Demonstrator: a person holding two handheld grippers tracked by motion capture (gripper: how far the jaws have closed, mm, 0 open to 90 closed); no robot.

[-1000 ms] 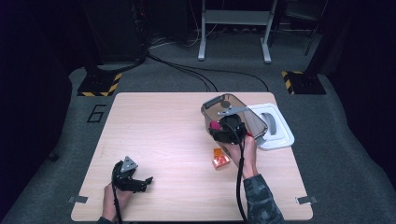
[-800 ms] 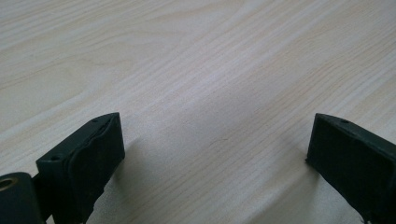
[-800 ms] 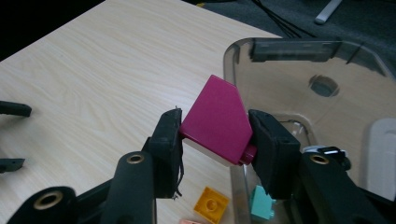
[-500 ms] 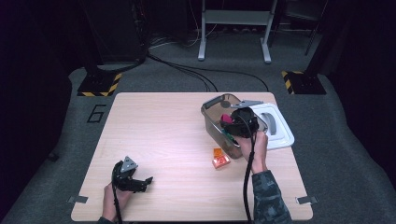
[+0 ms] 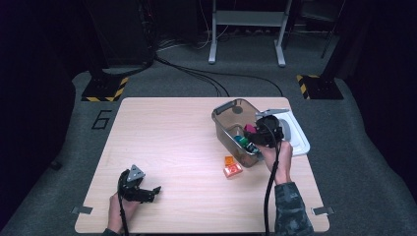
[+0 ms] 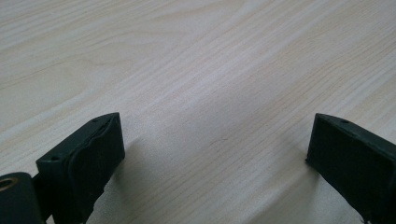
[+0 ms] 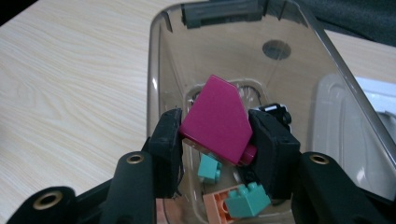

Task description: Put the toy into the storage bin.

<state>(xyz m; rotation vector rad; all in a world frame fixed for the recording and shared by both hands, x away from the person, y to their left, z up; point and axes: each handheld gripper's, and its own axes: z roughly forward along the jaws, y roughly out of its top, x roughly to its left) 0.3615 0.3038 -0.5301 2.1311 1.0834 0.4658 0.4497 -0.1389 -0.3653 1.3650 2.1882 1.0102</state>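
My right gripper [image 7: 215, 128] is shut on a magenta sloped brick [image 7: 217, 116] and holds it above the open clear plastic bin [image 7: 156, 84]. From above, the right gripper [image 5: 253, 132] hangs over the bin's [image 5: 222, 125] right side, the magenta brick [image 5: 250, 129] at its tips. Teal bricks [image 7: 246, 199] and an orange brick [image 7: 217, 205] lie on the bin's floor. My left gripper [image 5: 153, 191] rests on the table's front left, and its open jaws [image 6: 215, 140] have nothing but bare wood between them.
The bin's white lid [image 5: 297, 137] lies on the table just right of the bin. Two orange bricks [image 5: 231, 167] sit on the wood in front of the bin. The wooden table [image 5: 167, 137] ends at dark carpet on all sides.
The right gripper has carried the magenta brick to the right across the bin, towards the lid side. The left gripper has stayed put.
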